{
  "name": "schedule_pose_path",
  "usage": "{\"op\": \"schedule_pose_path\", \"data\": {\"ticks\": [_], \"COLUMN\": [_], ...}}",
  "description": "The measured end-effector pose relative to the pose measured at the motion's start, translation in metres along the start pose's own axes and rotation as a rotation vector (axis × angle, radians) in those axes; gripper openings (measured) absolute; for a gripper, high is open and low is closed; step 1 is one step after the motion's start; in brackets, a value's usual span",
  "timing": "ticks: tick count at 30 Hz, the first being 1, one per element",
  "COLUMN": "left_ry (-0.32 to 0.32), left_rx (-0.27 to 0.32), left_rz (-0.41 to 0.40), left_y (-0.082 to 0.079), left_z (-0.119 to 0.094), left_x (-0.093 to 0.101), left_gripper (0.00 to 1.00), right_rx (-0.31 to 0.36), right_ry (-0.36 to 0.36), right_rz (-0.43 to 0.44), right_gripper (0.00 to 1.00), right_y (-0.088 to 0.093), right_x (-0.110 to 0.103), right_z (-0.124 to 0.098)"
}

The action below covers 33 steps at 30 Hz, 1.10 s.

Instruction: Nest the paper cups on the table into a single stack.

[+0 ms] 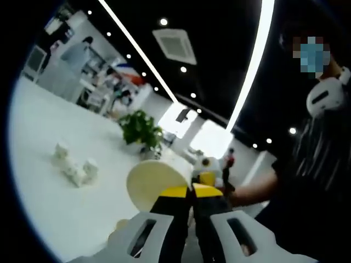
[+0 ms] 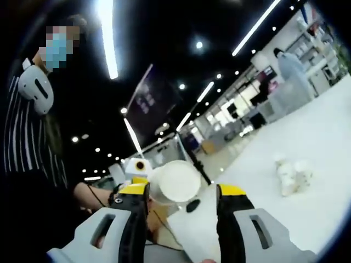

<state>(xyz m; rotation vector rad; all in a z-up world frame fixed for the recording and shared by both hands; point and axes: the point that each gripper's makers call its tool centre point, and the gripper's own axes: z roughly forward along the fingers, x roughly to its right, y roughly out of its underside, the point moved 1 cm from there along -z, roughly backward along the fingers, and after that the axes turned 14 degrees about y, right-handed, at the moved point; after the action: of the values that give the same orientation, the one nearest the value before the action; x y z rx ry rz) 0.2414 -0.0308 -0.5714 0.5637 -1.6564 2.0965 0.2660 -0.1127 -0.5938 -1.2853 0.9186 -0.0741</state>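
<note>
Above the white table (image 1: 49, 208), your left gripper (image 1: 192, 190) pinches a paper cup (image 1: 154, 183) by its rim, jaws nearly closed. Your right gripper (image 2: 184, 192) gapes empty beside it. Thin grip: the cup may slip or buckle. Other cups (image 2: 290, 174) wait well apart.

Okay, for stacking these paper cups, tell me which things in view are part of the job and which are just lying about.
Part of the job:
held paper cup, pinched by the left gripper
right gripper, jaws apart
loose paper cups on the white table

Just lying about:
potted plant
person in a striped top
shelves
ceiling lights
</note>
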Motion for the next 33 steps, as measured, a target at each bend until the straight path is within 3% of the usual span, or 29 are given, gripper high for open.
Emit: {"op": "schedule_pose_path", "data": {"ticks": [5,10,14,22,26,29,33], "left_ry": [-0.007,-0.013,-0.028,-0.018,-0.014,-0.012,-0.017], "left_rx": [-0.012,-0.083,-0.135,-0.236,-0.269,-0.316,-0.443], "left_rz": [0.024,0.069,0.088,0.117,0.122,0.138,0.182], "left_y": [-0.007,-0.009,-0.010,-0.009,-0.008,-0.005,0.005], "left_z": [-0.001,-0.002,-0.004,-0.004,-0.003,-0.002,-0.006], "left_x": [0.000,0.001,-0.001,-0.003,-0.006,-0.006,-0.010], "left_gripper": [0.00,0.00,0.00,0.00,0.00,0.00,0.00], "right_rx": [0.009,0.008,0.000,-0.013,-0.028,-0.044,-0.063], "right_ry": [0.073,0.137,0.231,0.297,0.301,0.316,0.327], "right_rz": [-0.011,-0.033,-0.095,-0.175,-0.203,-0.231,-0.259], "right_gripper": [0.55,0.59,0.70,0.88,0.90,0.94,0.97], "right_y": [-0.002,-0.007,-0.009,-0.011,-0.008,-0.004,-0.001], "right_x": [0.016,0.033,0.052,0.065,0.066,0.069,0.074], "right_z": [-0.006,-0.010,-0.014,-0.015,-0.015,-0.014,-0.016]}}
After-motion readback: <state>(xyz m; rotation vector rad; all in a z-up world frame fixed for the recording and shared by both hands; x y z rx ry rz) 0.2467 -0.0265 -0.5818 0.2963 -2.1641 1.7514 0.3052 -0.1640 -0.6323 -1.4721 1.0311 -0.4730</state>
